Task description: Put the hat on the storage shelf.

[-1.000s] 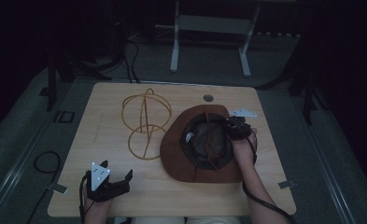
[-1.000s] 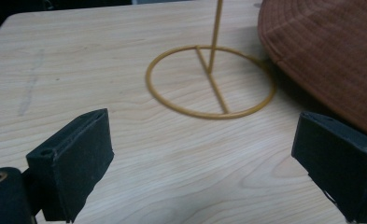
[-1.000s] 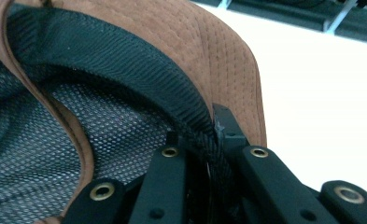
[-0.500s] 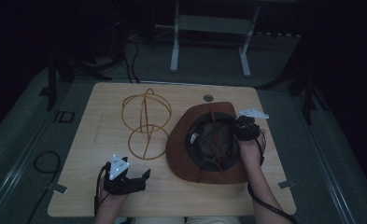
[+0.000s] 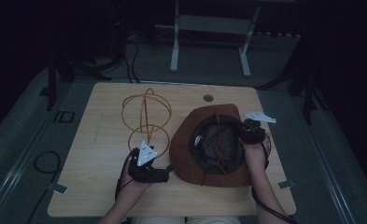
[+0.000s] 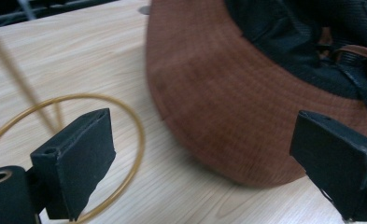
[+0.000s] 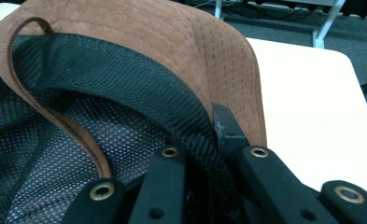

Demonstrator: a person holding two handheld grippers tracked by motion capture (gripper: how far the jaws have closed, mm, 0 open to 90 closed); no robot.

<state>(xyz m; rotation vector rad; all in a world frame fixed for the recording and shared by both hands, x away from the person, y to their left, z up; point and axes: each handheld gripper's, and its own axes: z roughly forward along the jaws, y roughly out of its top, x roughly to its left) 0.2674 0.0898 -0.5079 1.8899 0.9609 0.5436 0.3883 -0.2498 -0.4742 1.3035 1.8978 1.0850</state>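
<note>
We pinch the hat (image 5: 186,144), crown-down on the table (image 5: 102,186) beside the wire stand (image 5: 146,119), by its edge in our right gripper (image 5: 250,133), probably to steady it while our wide-open left gripper (image 5: 165,175) nears its brim.

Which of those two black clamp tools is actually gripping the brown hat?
The right gripper: its jaws are shut on the hat at the far right of its edge, pinching the rim and mesh lining. The left gripper is open, beside the near brim.
</note>
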